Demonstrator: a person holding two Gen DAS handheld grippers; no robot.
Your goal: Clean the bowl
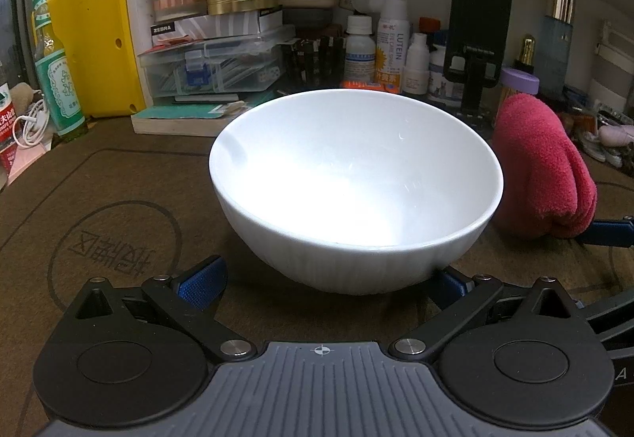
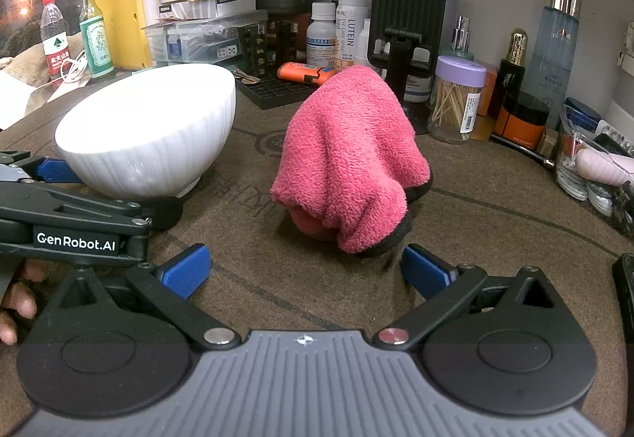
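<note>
A white ribbed bowl (image 1: 356, 183) stands upright on the brown mat, empty inside; it also shows in the right wrist view (image 2: 150, 132) at the left. My left gripper (image 1: 325, 284) is open, its blue pads either side of the bowl's base, close to it. A pink towel (image 2: 348, 159) lies bunched on the mat right of the bowl; it also shows in the left wrist view (image 1: 543, 167). My right gripper (image 2: 305, 270) is open and empty, just in front of the towel. The left gripper's body (image 2: 75, 223) shows at the left of the right wrist view.
A white shelf at the back holds boxes (image 1: 214, 68), bottles (image 2: 348, 25) and a black phone stand (image 2: 404, 17). A toothpick jar (image 2: 455, 100), cosmetics (image 2: 519, 112) and a clear container (image 2: 594, 163) crowd the right. A green bottle (image 1: 55, 72) and yellow box (image 1: 99, 41) stand at the left.
</note>
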